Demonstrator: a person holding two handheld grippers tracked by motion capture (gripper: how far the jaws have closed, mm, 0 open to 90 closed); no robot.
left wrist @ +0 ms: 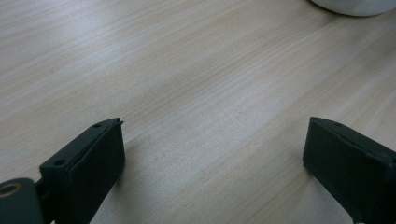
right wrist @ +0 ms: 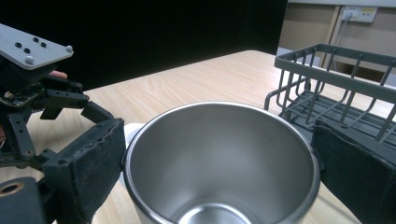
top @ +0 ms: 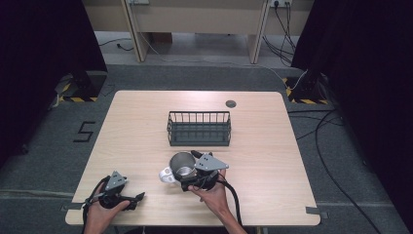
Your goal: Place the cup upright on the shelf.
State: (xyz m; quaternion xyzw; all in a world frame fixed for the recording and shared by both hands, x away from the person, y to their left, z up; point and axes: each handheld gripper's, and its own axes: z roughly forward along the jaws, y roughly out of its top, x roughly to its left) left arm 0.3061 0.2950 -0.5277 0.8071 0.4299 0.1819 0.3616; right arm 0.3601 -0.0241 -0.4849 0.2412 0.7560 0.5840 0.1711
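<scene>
A steel mug (top: pixel 181 163) with a white handle (top: pixel 167 175) stands on the wooden table (top: pixel 141 122), in front of a dark wire basket (top: pixel 199 128). My right gripper (top: pixel 188 173) reaches it from the near side. In the right gripper view the mug (right wrist: pixel 219 158) sits between both black pads (right wrist: pixel 95 158), which touch its rim on either side. My left gripper (top: pixel 135 200) rests near the front left corner, held by a hand. Its jaws stand wide apart over bare wood (left wrist: pixel 212 126). The mug's edge (left wrist: pixel 355 5) shows far ahead of it.
The wire basket (right wrist: pixel 336 79) is empty and lies just beyond the mug, at the table's middle. A round grommet (top: pixel 231 103) sits near the far edge. Dark curtains flank the table, and cables run over the floor on the right.
</scene>
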